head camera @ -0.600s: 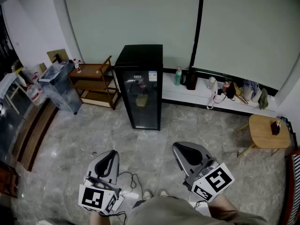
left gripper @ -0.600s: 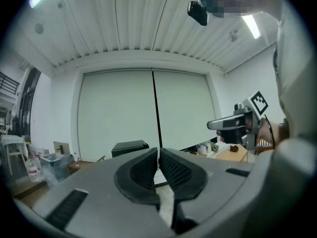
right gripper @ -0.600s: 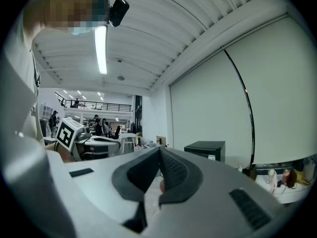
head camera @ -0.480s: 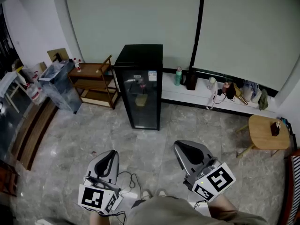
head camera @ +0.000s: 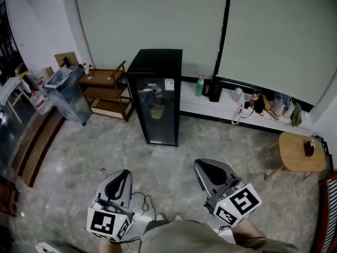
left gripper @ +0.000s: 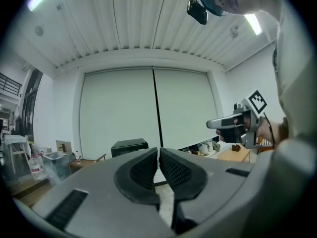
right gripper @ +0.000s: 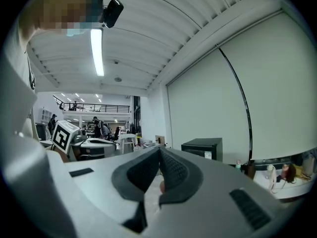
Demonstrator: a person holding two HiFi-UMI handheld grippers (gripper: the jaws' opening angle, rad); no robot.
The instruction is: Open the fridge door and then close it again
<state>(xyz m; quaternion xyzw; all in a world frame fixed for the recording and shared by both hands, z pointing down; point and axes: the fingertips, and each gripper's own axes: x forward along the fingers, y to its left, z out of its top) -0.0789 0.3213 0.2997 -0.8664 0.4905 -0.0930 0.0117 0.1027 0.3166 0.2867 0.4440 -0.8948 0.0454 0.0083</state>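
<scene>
A tall black fridge (head camera: 156,96) with a glass door stands against the far wall, its door closed. It shows small and distant in the left gripper view (left gripper: 129,146) and in the right gripper view (right gripper: 203,148). My left gripper (head camera: 120,178) hangs low at the picture's bottom left, shut with nothing between its jaws (left gripper: 158,155). My right gripper (head camera: 206,168) sits at the bottom right, also shut and empty (right gripper: 159,155). Both are well short of the fridge, with a stretch of grey tiled floor between.
A wooden shelf unit (head camera: 104,93) and a clear plastic bin (head camera: 66,95) stand left of the fridge. A low ledge (head camera: 239,115) with bottles and bags runs right of it. A round wooden stool (head camera: 300,152) stands at the right. A white cable (head camera: 145,202) lies by my feet.
The view has shifted slightly, so the fridge sits a touch higher in the picture. Both grippers stay in about the same place, still shut.
</scene>
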